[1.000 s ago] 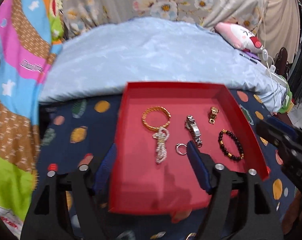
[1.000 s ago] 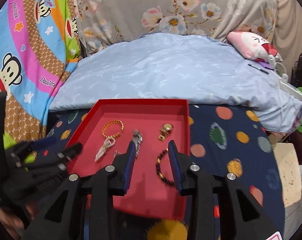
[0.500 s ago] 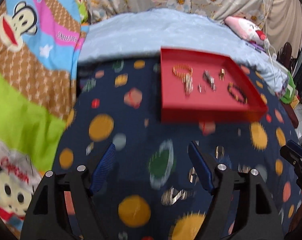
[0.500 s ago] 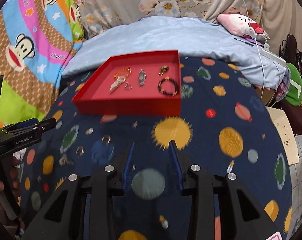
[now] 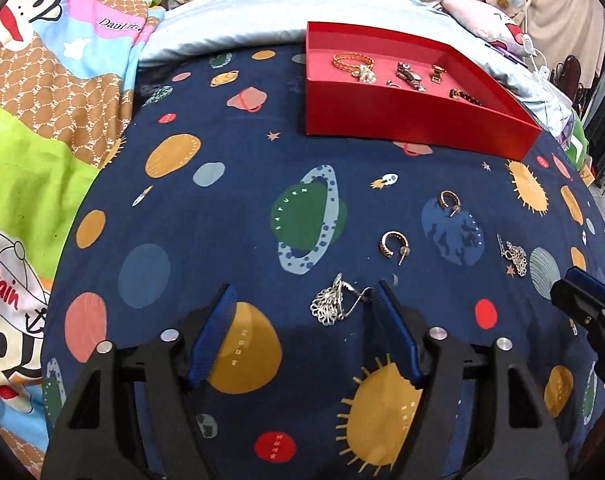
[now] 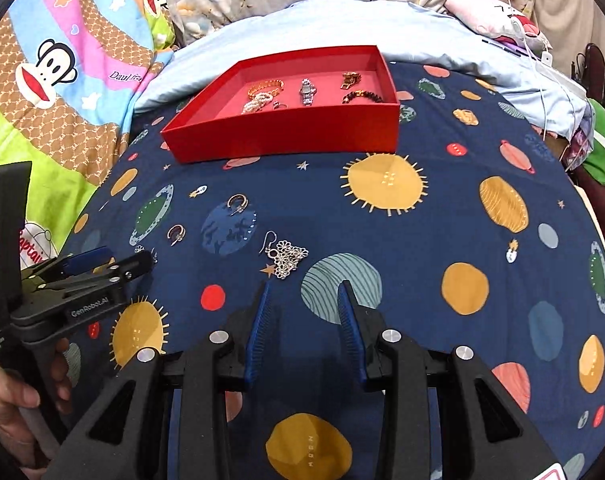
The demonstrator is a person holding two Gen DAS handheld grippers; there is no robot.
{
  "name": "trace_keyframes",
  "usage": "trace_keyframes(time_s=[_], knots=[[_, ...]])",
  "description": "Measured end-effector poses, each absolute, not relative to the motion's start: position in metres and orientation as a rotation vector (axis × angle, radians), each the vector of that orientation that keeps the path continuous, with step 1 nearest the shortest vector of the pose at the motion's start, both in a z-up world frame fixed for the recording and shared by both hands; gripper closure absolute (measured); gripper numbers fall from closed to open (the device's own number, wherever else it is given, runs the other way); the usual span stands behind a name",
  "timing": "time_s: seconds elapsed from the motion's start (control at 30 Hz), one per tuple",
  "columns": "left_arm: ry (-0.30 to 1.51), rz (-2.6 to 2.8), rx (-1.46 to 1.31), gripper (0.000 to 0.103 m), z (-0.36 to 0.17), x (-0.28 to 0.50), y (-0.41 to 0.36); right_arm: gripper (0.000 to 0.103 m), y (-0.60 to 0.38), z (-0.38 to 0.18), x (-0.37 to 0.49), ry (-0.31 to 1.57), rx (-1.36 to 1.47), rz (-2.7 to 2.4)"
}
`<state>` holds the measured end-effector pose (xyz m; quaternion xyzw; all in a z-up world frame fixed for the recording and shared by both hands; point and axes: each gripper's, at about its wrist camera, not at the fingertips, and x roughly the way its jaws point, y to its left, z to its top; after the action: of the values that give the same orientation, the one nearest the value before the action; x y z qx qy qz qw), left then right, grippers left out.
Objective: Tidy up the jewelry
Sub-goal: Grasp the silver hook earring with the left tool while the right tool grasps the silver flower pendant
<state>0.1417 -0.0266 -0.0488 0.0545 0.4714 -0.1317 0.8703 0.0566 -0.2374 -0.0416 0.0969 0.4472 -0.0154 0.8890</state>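
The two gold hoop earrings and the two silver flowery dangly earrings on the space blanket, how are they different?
The gold hoop earrings are small open rings with straight posts; the silver flowery earrings are bigger lacy clusters on curved hooks. The hoops lie close together; the silver ones lie far apart, one before each pair of tongs. All four rest on the blanket, outside the red tray.

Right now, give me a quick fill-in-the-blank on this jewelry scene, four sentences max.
1. The tray holding sorted jewelry is coloured ____.
2. The number of gold hoop earrings lying loose on the blanket is ____.
3. The silver filigree earring lies between the fingers of the ____ gripper.
4. Between the jaws of the right gripper there is ____.

Missing words: red; two; left; nothing
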Motion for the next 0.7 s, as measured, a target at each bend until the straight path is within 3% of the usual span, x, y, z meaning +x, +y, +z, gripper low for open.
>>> trace_keyframes(time_s=[0.17, 0.33, 0.4, 0.7], knots=[[0.968, -0.297, 0.134, 0.051, -0.047, 0.141, -0.036, 0.068, -0.232, -0.047, 0.065, 0.937, 0.203, -0.028], [0.97, -0.339, 0.128, 0.08, -0.044, 0.137, -0.04, 0.068, -0.229, -0.051, 0.077, 0.945, 0.195, -0.033], [0.978, -0.352, 0.11, 0.087, -0.044, 0.137, -0.039, 0.068, -0.228, -0.053, 0.08, 0.946, 0.186, -0.037], [0.997, -0.389, 0.064, 0.096, -0.04, 0.132, -0.03, 0.065, -0.224, -0.058, 0.09, 0.941, 0.167, -0.043]])
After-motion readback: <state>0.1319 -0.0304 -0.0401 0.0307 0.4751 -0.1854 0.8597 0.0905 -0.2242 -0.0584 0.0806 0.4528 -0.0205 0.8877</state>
